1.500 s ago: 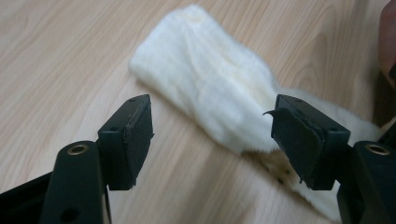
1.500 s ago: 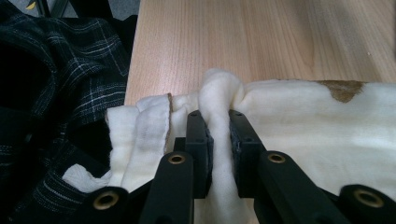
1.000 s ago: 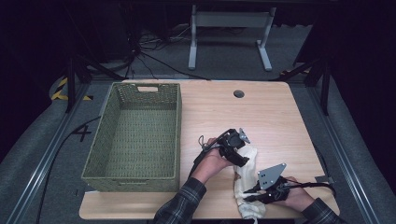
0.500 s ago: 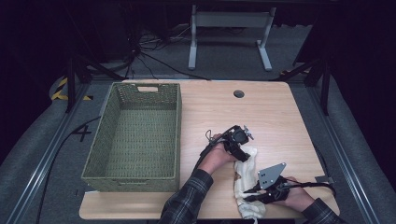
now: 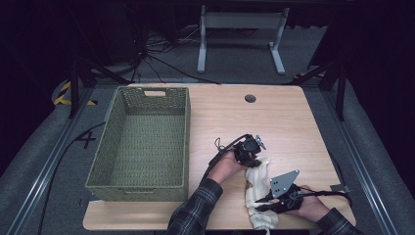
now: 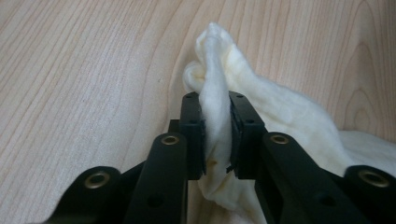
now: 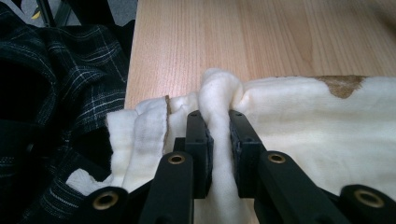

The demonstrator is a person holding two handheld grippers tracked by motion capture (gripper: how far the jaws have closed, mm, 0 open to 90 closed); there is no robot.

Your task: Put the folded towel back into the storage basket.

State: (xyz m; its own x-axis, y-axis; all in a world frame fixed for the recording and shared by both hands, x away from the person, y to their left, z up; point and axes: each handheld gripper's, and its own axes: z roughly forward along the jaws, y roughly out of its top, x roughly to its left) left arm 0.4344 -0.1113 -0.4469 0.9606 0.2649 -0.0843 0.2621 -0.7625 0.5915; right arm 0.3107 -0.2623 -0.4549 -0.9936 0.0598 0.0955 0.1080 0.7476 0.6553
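Cream cloth (image 5: 258,193) lies lower right of the high frame on the surface (image 5: 288,122); left tongs (image 6: 215,135) clamp a raised fold at its upper end; right tongs (image 7: 219,140) clamp a bunched edge lower down; judged soft, light, limp, best held at edges; green basket (image 5: 142,142) sits left, well apart; nothing obstructs.

Black fingers (image 6: 194,135), brass screws, plaid sleeve (image 5: 195,210)
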